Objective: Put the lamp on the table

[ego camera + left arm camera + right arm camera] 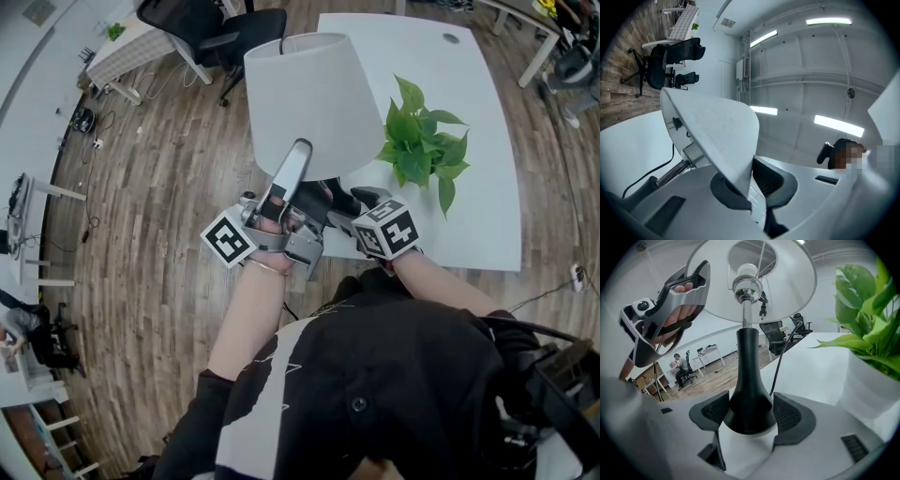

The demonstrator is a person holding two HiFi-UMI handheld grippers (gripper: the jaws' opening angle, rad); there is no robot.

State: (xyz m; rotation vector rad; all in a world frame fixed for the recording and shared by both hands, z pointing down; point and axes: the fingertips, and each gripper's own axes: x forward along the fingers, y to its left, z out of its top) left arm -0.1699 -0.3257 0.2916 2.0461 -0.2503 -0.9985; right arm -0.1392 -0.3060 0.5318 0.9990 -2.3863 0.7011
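The lamp has a white cone shade (pixel 309 98) and a black flared base (pixel 749 399) with a chrome stem. In the head view it stands upright over the near left edge of the white table (pixel 487 141). My left gripper (pixel 298 155) is shut on the shade's lower rim (pixel 717 131), which runs between the jaws of that gripper (pixel 752 183). My right gripper (pixel 339 202) is shut on the base, one pad on each side of it (pixel 750 416). White surface shows just under the base; I cannot tell if it touches. A black cord (pixel 780 366) trails behind.
A green potted plant (pixel 422 141) stands on the table right of the lamp, close to my right gripper, its white pot (pixel 872 380) near the jaws. Black office chairs (pixel 216 33) and another desk (pixel 131 52) stand on the wood floor beyond.
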